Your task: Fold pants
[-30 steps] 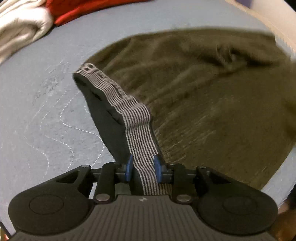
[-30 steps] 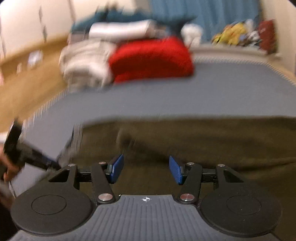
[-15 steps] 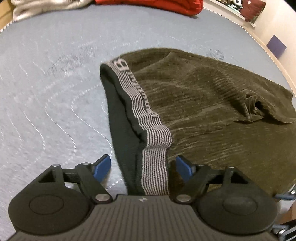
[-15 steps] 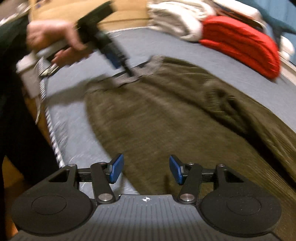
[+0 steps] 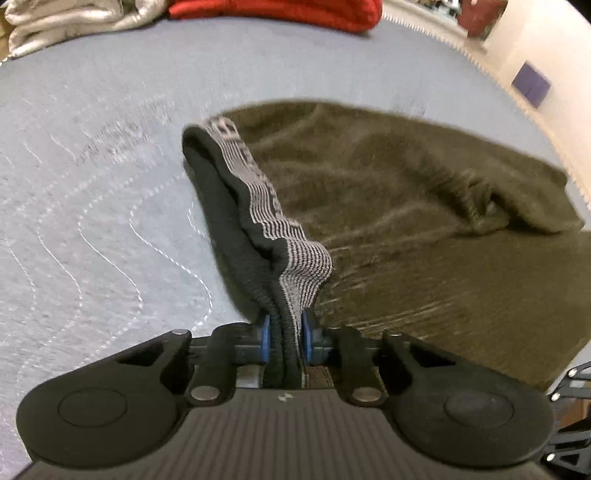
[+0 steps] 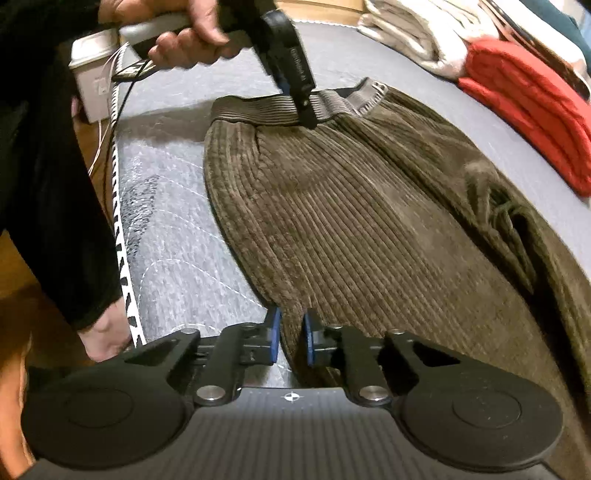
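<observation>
Olive-brown corduroy pants (image 5: 406, 206) (image 6: 369, 221) lie spread on a grey quilted mattress (image 5: 92, 177). Their striped grey elastic waistband (image 5: 266, 206) (image 6: 332, 101) is at the left end. My left gripper (image 5: 284, 338) is shut on the waistband, which is bunched between its blue pads; it also shows in the right wrist view (image 6: 306, 110), pinching the band from above. My right gripper (image 6: 291, 339) is shut on the near side edge of the pants, on the corduroy fold by the mattress edge.
Folded red (image 6: 524, 107) (image 5: 280, 11) and white (image 6: 417, 33) (image 5: 66, 22) garments are stacked at the far side of the mattress. The mattress edge with zigzag trim (image 6: 122, 258) runs at the left; wooden floor lies beyond. A white box (image 6: 92, 81) sits near the corner.
My left gripper was shut on the waistband, opened half a second ago, and has shut on it again. My right gripper swung over the pants and shut on their near edge.
</observation>
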The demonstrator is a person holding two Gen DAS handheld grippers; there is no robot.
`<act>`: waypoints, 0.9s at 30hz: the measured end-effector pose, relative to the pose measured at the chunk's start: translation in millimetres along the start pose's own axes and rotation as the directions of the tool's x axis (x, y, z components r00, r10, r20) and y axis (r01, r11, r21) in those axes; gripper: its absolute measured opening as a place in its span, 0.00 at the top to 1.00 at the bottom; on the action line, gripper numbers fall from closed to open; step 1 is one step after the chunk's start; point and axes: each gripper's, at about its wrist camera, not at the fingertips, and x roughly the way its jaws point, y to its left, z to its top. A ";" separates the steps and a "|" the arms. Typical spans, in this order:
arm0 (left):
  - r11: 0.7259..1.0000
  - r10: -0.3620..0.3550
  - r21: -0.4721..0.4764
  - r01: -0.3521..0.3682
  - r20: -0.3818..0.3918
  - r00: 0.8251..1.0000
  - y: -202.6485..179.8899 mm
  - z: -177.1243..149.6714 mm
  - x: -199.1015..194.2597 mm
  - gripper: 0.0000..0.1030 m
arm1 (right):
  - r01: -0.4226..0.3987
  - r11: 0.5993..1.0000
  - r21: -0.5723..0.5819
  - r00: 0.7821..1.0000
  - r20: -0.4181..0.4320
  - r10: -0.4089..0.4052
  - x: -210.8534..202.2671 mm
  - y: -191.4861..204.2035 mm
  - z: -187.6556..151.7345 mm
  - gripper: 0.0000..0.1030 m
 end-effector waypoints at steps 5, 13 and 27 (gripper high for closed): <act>0.999 0.038 0.037 -0.037 -0.031 0.999 -1.0 -6.9 -3.2 0.83 | -0.030 1.000 -0.001 0.999 0.032 0.030 -11.4 -1.2 3.8 0.89; 0.976 0.173 0.107 -0.190 0.152 0.973 -17.7 3.2 -21.2 0.54 | -0.032 0.994 0.106 0.999 0.047 0.027 -19.1 -18.0 5.2 0.79; 0.986 -0.013 0.167 0.000 0.079 0.997 -56.8 21.6 -4.4 0.59 | 0.092 0.810 0.579 0.994 -0.097 -0.043 -5.6 -92.7 -14.8 0.48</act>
